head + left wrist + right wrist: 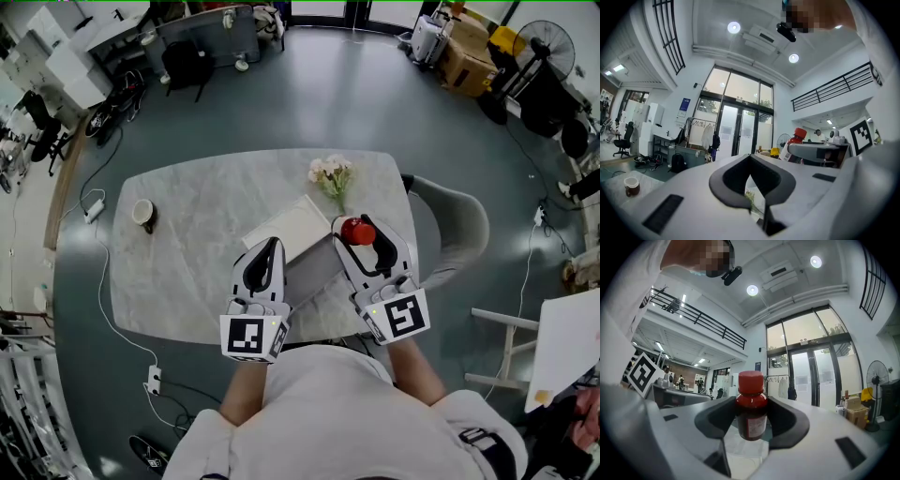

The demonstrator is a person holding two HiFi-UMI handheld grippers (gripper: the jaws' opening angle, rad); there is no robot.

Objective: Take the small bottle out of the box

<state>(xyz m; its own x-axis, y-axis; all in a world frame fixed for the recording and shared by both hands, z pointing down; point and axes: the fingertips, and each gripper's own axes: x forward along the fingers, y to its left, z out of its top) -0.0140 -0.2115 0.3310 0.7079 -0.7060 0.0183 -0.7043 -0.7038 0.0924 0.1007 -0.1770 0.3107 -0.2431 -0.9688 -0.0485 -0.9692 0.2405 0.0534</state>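
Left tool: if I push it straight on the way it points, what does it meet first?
Likely the flowers, seen through the slit of the left tool. It points about level, so it probably passes over the white box. Depth is unclear.

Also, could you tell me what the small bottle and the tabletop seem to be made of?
Small bottle: glossy dark-red body, glass or clear plastic by its sheen; cap looks matte red plastic. Tabletop: pale grey veining suggests marble or stone-look laminate.
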